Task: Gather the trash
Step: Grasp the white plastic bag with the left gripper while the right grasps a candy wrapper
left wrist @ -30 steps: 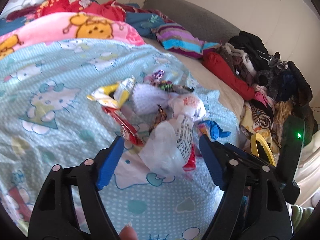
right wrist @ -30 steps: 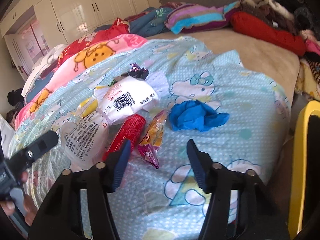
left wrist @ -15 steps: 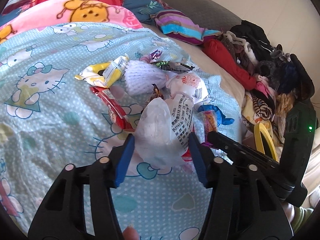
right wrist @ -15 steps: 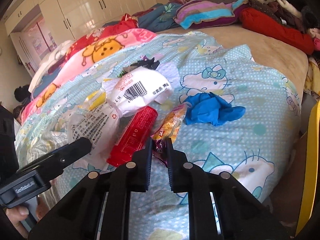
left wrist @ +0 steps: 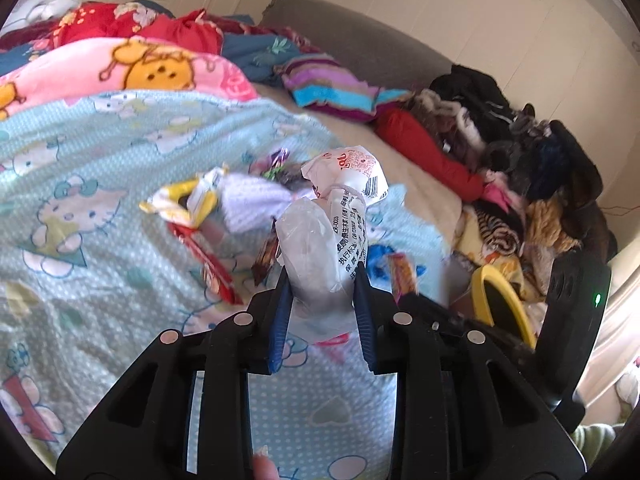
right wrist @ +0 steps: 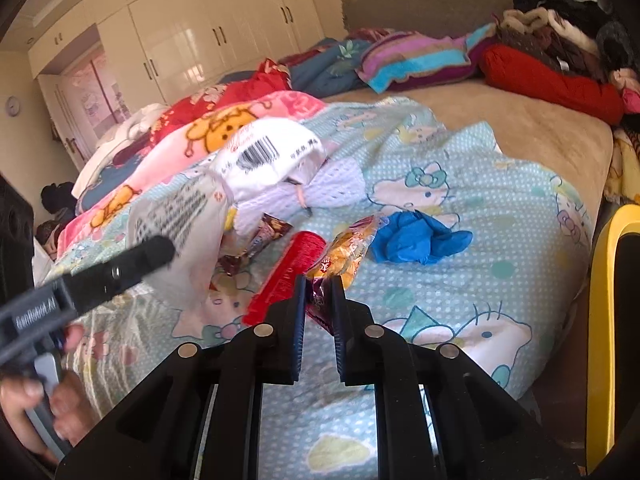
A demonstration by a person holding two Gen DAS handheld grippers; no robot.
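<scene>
Two hand-held grippers work a litter of wrappers spread on a cartoon-print blanket across a bed. The left gripper has its blue pads pinched on a crumpled clear plastic bag printed with black text, the bag bulging up between them. The right gripper is pressed almost together on the dark end of an orange snack wrapper, which lies just beside a red packet. Near these sit a blue glove, a white bag with a barcode, a yellow wrapper and a small brown wrapper, all untouched on the blanket. The step in hand appears to be the pick-up: both tools have a grip, and neither piece looks clear of the bedding. A yellow-rimmed bin stands at the bed's edge; the next move likely calls for lifting both pieces without snagging neighbours and carrying them over that rim before letting go.
</scene>
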